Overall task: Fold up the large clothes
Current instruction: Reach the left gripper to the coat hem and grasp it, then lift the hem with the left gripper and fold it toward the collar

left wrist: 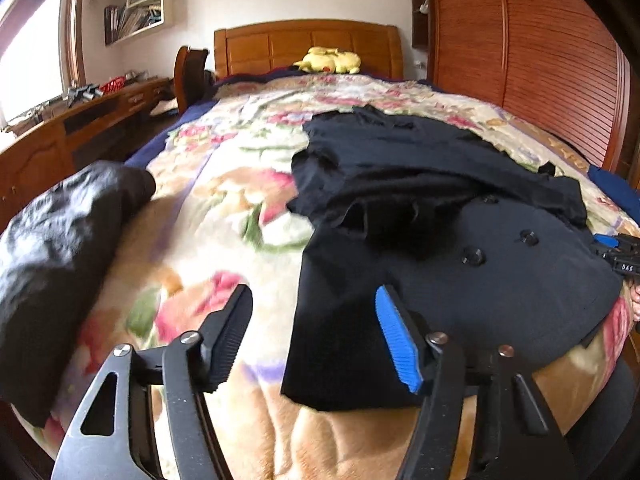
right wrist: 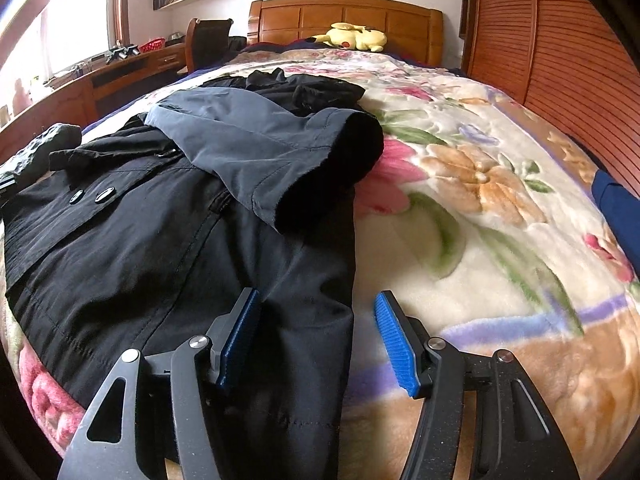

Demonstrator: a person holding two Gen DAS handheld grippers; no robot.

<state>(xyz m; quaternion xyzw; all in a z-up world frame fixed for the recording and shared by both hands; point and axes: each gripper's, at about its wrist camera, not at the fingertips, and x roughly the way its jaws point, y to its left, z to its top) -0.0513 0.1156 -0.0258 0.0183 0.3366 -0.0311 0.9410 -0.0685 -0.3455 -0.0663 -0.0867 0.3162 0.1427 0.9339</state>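
Observation:
A dark navy coat lies flat on the floral blanket, its hem toward me and its buttons facing up. One sleeve is folded across the coat's body. My left gripper stands open low over the coat's lower left corner, one finger on each side of the edge. My right gripper is open too and straddles the coat's right edge near the hem, with cloth between the pads but not pinched. It also shows at the right rim of the left wrist view.
A crumpled dark garment lies on the bed's left edge. A yellow plush toy rests by the wooden headboard. A slatted wooden wardrobe stands on the right and a desk on the left. Blue cloth lies at the blanket's right edge.

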